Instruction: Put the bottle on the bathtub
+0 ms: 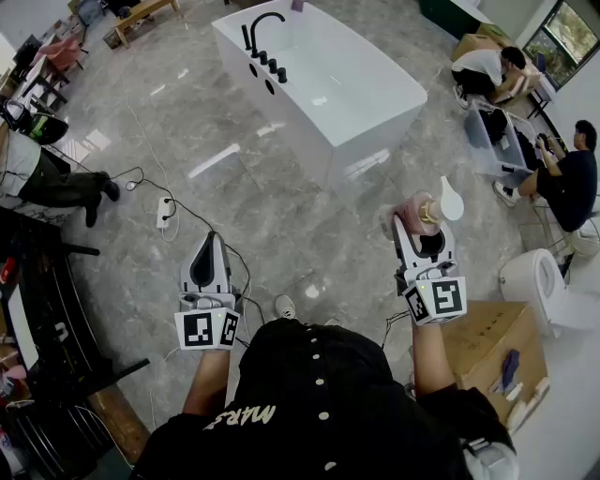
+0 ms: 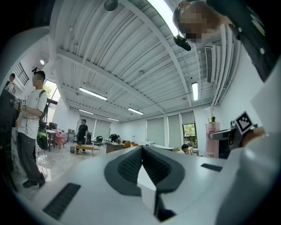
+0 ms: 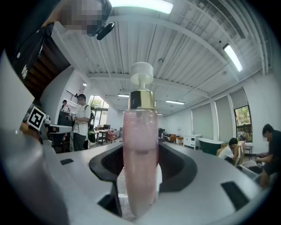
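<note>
A pink pump bottle (image 1: 418, 212) with a gold collar and white pump head stands upright between the jaws of my right gripper (image 1: 423, 225), which is shut on it. In the right gripper view the bottle (image 3: 140, 149) fills the middle, with the dark pads (image 3: 175, 165) against its sides. The white bathtub (image 1: 366, 103) stands well ahead across the marble floor, with a black faucet (image 1: 261, 28) on its far rim. My left gripper (image 1: 209, 242) hangs level at the left, jaws together, holding nothing. The left gripper view shows its pads (image 2: 131, 165) meeting and the bottle (image 2: 212, 139) off to the right.
A power strip (image 1: 164, 212) and cables lie on the floor between me and the tub. A cardboard box (image 1: 492, 337) and a toilet (image 1: 539, 281) sit at the right. Two people sit at the far right by a grey bin (image 1: 492, 141); another person's legs are at the left.
</note>
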Demonstrator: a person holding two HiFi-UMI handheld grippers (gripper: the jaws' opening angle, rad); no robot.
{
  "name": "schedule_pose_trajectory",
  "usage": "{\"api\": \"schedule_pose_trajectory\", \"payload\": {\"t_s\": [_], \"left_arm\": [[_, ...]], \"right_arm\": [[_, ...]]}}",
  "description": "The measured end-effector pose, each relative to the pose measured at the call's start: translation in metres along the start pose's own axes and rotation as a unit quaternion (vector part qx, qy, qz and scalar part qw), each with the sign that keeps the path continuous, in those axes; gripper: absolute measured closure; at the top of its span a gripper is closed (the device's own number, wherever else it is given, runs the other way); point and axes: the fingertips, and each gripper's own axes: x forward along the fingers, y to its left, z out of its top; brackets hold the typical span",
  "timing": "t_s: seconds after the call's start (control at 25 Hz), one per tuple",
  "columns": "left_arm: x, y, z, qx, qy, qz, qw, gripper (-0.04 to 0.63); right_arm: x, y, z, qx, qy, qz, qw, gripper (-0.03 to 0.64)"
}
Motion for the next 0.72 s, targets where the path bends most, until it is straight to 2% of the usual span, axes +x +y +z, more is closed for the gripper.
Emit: {"api": "schedule_pose_trajectory", "payload": {"t_s": [0.36, 0.72], "left_arm": [[0.009, 0.006, -0.005, -0.006, -0.002, 0.0, 1.0, 0.586], [0.022, 0.047, -0.004, -0.009, -0.003, -0.013, 0.9999, 0.586]], "right_arm": [[0.011, 0.003, -0.003, -0.001, 0.003, 0.002, 1.0, 0.394], [0.041, 0.023, 0.008, 0.015, -0.011, -0.012, 1.0, 0.393]]}}
